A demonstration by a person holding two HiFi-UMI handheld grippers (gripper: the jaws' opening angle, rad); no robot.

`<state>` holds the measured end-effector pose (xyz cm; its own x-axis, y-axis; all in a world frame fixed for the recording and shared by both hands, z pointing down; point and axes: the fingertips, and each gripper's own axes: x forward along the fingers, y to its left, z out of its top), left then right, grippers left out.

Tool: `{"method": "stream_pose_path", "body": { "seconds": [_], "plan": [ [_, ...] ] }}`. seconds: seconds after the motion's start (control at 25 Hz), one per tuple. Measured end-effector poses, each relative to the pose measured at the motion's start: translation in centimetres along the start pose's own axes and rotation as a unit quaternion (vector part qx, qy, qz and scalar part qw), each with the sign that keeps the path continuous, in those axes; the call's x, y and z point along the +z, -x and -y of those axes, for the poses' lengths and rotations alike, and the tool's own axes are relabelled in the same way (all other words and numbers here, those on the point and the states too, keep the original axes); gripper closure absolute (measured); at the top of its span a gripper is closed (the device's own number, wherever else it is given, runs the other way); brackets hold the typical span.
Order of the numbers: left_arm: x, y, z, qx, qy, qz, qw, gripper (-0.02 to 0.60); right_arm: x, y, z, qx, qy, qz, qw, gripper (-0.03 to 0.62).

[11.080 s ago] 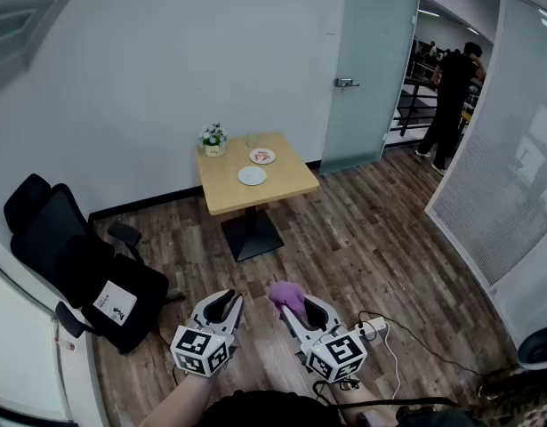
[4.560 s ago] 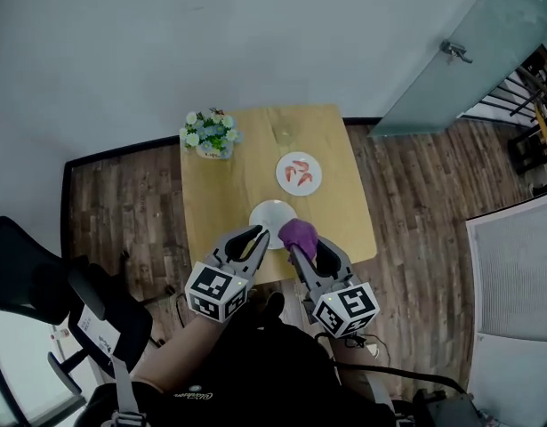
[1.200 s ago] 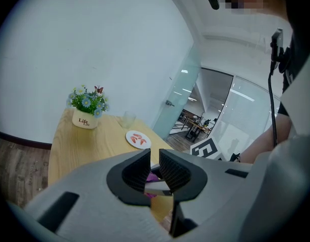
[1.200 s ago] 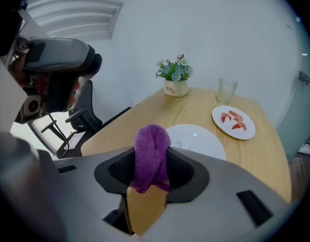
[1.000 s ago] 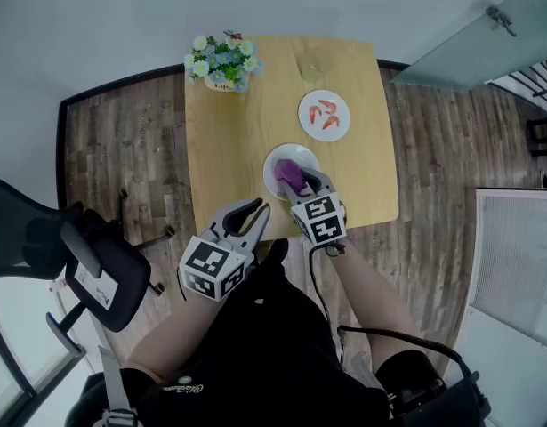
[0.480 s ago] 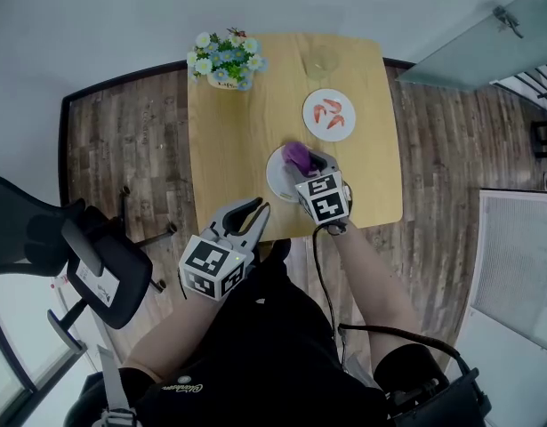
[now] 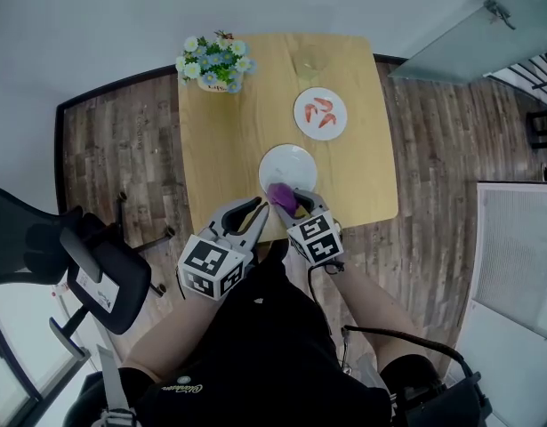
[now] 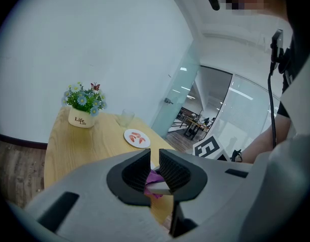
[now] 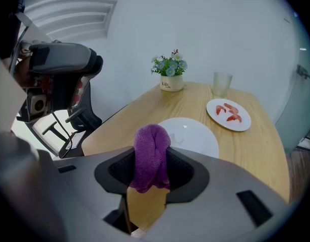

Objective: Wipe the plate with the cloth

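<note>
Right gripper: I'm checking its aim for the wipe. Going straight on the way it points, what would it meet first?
Probably the white plate, which lies just ahead of the purple cloth clamped in the right gripper; the cloth would touch it first. Depth is uncertain.

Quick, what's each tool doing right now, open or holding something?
Left tool: open, empty.
Right tool: closed on the purple cloth.
</note>
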<state>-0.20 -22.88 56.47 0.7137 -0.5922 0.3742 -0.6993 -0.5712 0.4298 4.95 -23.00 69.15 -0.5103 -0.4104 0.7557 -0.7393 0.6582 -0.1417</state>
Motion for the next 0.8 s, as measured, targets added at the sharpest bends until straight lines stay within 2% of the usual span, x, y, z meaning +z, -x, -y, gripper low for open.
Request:
{"method": "stream_pose_path", "body": {
  "seconds": [0.16, 0.44, 0.64, 0.8],
  "plan": [
    [0.0, -0.1, 0.2, -0.001, -0.001, 0.000, 1.0000, 0.526, 1.0, 0.1, 1.7, -0.018, -0.007, 0.015, 1.000, 0.442],
    [-0.1, 0.2, 0.1, 0.003, 0.003, 0.001, 1.0000, 0.526, 6.1, -0.2, 9.2, -0.091, -0.001, 0.039, 0.995, 0.442],
    [-0.3, 0.4, -0.3, 0.007, 0.007, 0.000, 0.9999, 0.527, 4.8, -1.3, 11.1, -0.110, 0.011, 0.001, 0.994, 0.442],
    [-0.4, 0.2, -0.8, 0.011, 0.008, -0.001, 0.9999, 0.527, 4.5, -1.4, 10.4, -0.104, 0.015, 0.001, 0.994, 0.442]
  ]
}}
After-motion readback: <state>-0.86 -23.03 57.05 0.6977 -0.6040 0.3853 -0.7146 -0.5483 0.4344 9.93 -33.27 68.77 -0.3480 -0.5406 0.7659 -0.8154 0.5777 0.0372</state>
